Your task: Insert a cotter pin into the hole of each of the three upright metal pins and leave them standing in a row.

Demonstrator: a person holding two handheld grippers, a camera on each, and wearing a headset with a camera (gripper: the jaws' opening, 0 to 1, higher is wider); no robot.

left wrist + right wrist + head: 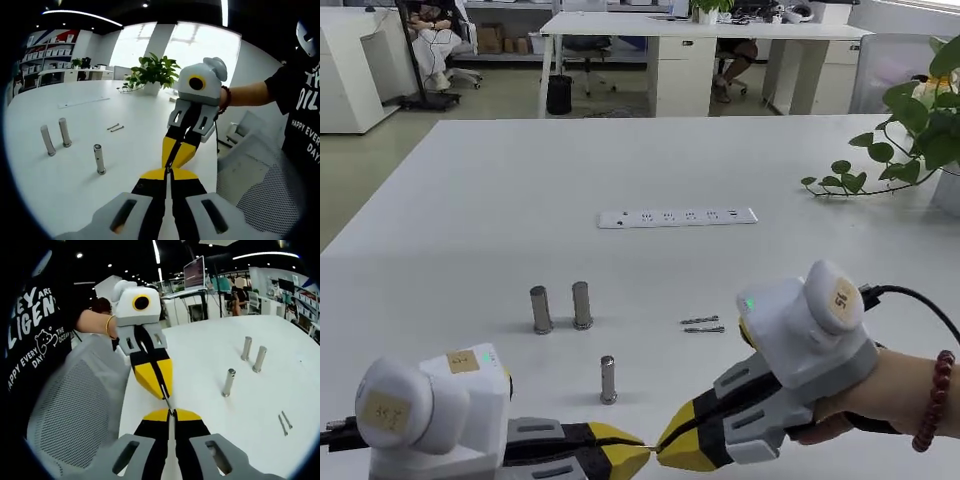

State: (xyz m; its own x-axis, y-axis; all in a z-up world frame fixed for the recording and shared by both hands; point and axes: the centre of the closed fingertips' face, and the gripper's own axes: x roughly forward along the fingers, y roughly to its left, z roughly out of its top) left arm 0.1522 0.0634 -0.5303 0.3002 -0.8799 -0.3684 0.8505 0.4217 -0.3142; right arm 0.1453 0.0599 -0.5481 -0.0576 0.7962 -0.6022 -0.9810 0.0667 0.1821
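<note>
Three upright metal pins stand on the white table: two side by side (541, 309) (582, 305) and one nearer (608, 379). Two loose cotter pins (703, 325) lie to their right. Low in front, my left gripper (642, 458) and right gripper (662, 452) meet tip to tip, both shut on a thin cotter pin (166, 399) that bridges them. In the left gripper view my own tips (169, 173) touch the right gripper's yellow fingertips (175, 152). The upright pins (99, 159) (228, 382) stand off to the side.
A white power strip (677, 217) lies beyond the pins at mid-table. A potted plant (910, 130) trails over the right edge. A mesh chair (75, 405) sits by the table's near edge. Desks and seated people are in the background.
</note>
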